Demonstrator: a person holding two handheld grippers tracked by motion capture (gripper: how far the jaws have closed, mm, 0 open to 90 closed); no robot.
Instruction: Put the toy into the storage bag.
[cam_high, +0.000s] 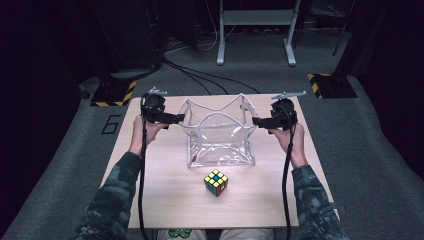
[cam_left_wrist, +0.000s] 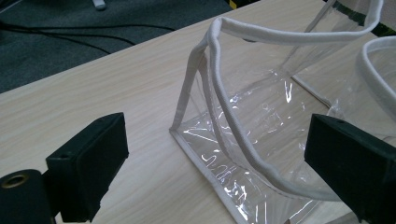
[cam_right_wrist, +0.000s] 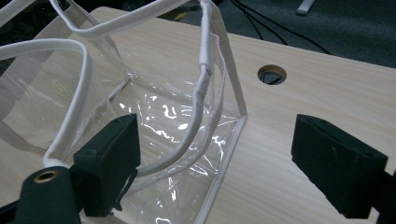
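From above, I'm holding my left gripper (cam_high: 172, 118) and right gripper (cam_high: 260, 121) at opposite sides of the clear bag (cam_high: 220, 132), standing open mid-table (cam_high: 165, 200); a puzzle cube (cam_high: 216, 182) is sitting just in front of it. Left gripper view: jaws spread wide, bag's white-trimmed edge (cam_left_wrist: 233, 116) btwn them, nothing pinched; right gripper view: jaws likewise gaping, bag corner (cam_right_wrist: 233, 121) btwn them, a round hole (cam_right_wrist: 272, 74) in the tabletop beyond.

Cube (cam_high: 216, 182) before bag (cam_high: 220, 134), seemingly apart, on table (cam_high: 165, 200)
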